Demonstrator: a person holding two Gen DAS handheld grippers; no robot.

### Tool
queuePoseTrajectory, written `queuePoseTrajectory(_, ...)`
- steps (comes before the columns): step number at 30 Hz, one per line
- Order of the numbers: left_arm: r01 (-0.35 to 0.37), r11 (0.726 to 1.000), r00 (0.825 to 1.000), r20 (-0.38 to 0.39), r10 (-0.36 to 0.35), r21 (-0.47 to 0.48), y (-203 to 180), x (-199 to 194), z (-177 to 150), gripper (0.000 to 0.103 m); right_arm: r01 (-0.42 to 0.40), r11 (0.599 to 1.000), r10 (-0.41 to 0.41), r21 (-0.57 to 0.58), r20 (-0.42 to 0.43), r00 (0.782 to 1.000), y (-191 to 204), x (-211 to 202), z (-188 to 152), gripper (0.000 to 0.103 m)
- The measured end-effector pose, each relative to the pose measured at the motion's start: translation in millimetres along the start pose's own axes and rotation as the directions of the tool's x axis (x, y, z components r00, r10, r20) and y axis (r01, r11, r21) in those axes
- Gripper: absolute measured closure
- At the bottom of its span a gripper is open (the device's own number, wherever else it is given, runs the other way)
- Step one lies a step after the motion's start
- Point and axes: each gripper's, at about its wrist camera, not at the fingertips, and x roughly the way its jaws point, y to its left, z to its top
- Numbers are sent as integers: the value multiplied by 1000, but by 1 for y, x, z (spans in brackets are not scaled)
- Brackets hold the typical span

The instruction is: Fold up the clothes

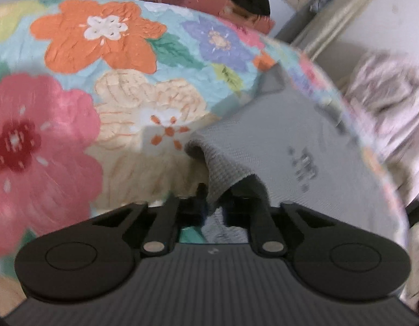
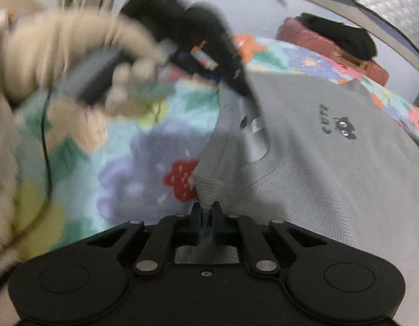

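1. A grey waffle-knit top (image 2: 318, 168) lay spread on a bed covered by a floral bedspread (image 1: 106, 62), near the bedspread's edge in the left wrist view; a small dark cartoon print (image 2: 342, 127) marked its chest.
2. The right gripper (image 2: 206, 209) was closed, its jaws pinching a raised fold of the top at the edge beside the neckline.
3. The left gripper (image 1: 209, 195) was likewise closed on a corner of the same garment, the cloth draped over its fingers.
4. In the right wrist view, the person's left hand (image 2: 73, 62), blurred, grasped the other tool's handle above the bedspread.
5. A reddish-brown cushion (image 2: 331, 49) bearing a black item (image 2: 342, 35) lay at the bed's far side.
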Motion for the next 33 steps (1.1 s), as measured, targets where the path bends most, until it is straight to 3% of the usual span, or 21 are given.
queuePoseTrajectory(3, -11, 1000, 998, 59, 9, 21, -11, -31, -1, 98, -164, 968, 145, 188, 111, 983, -20, -37, 5, 95)
queuePoseTrajectory(5, 41, 999, 994, 101, -43, 22, -17, -63, -6, 98, -272, 934, 244, 231, 142, 959, -18, -67, 8, 93)
queuePoseTrajectory(7, -18, 997, 995, 100, 11, 69, -20, -76, -11, 95, -248, 957, 230, 152, 122, 965, -2, -88, 11, 94)
queuePoseTrajectory(11, -154, 988, 988, -4, 154, 26, 6, -49, -14, 95, -308, 898, 298, 315, 81, 951, -19, -49, -2, 94)
queuePoseTrajectory(13, -147, 988, 989, -22, 146, -44, 20, -45, -12, 94, -249, 910, 257, 332, 21, 966, -19, -27, -7, 91)
queuePoseTrajectory(15, -104, 993, 995, 2, 104, -51, 19, -52, -8, 94, -185, 922, 211, 342, -41, 977, -18, -6, -12, 89)
queuePoseTrajectory(17, -48, 999, 998, 42, 49, -13, 10, -61, -4, 92, -209, 914, 225, 347, -6, 974, -20, -22, -3, 80)
queuePoseTrajectory(20, 15, 998, 997, 77, -19, 56, -7, -72, 6, 76, -192, 932, 184, 308, 53, 981, -32, -57, 18, 59)
queuePoseTrajectory(24, 50, 984, 991, 114, -70, 170, -38, -88, 32, 61, -120, 956, 108, 266, 60, 992, -64, -83, 57, 58)
queuePoseTrajectory(28, 107, 979, 968, 206, -142, 174, -47, -105, 62, 40, -136, 929, 123, 344, 62, 991, -118, -80, 92, 57)
queuePoseTrajectory(29, 111, 978, 967, 208, -148, 178, -47, -98, 69, 39, -149, 920, 134, 363, 66, 989, -130, -74, 97, 57)
queuePoseTrajectory(33, 72, 965, 995, 44, -86, 252, -53, -21, 92, 39, -114, 911, 104, 396, 46, 994, -169, -37, 113, 57)
